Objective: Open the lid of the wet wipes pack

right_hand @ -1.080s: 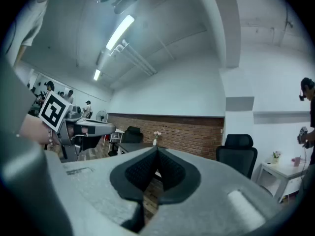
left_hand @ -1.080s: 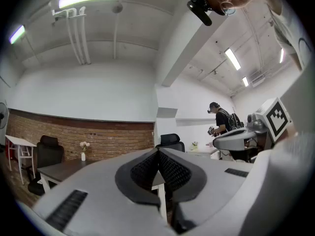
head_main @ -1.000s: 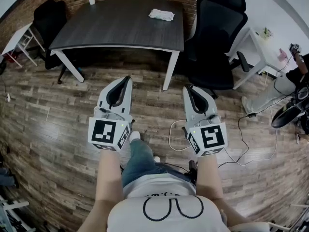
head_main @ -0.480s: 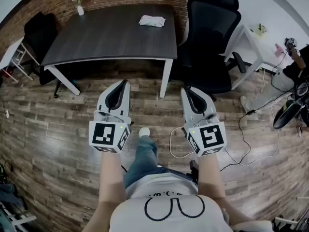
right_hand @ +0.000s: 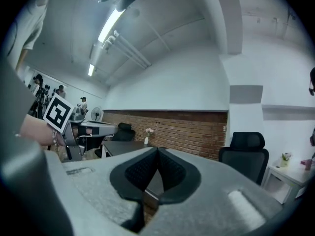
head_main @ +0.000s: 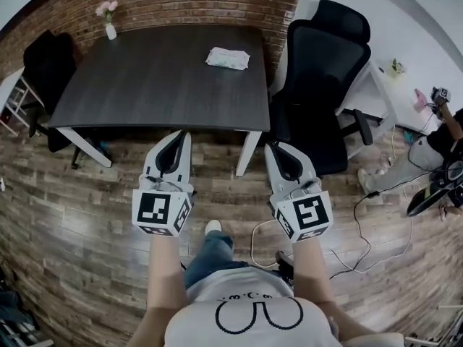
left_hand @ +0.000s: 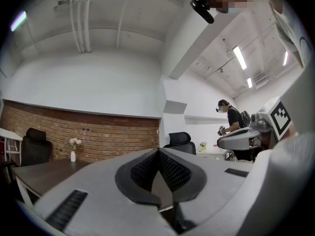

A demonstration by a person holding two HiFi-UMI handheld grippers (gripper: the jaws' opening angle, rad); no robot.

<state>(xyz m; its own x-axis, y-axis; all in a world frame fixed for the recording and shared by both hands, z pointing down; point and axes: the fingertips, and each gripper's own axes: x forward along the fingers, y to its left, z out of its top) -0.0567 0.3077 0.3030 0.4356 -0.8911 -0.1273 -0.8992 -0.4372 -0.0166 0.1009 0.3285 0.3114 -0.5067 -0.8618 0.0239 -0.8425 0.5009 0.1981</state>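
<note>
The wet wipes pack (head_main: pixel 228 58) lies flat on the far right part of the dark table (head_main: pixel 145 85), lid down as far as I can tell. My left gripper (head_main: pixel 179 135) is held level just short of the table's near edge, jaws shut with nothing between them. My right gripper (head_main: pixel 273 149) hangs beside the table's near right corner, also shut and empty. In the left gripper view the left gripper (left_hand: pixel 158 150) points over the table toward the brick wall. From the right gripper view the right gripper (right_hand: pixel 157 149) faces the same wall. The pack is hidden in both gripper views.
A small vase with flowers (head_main: pixel 108 22) stands at the table's far left corner. A black office chair (head_main: pixel 323 85) sits right of the table, another black chair (head_main: pixel 45 71) at its left. Cables (head_main: pixel 362 230) trail over the wooden floor. A person (head_main: pixel 441 132) stands at the right edge.
I have stepped toward the table with both grippers carried forward together; the table and the pack now sit closer and lower in the head view. Both pairs of jaws stayed shut.
</note>
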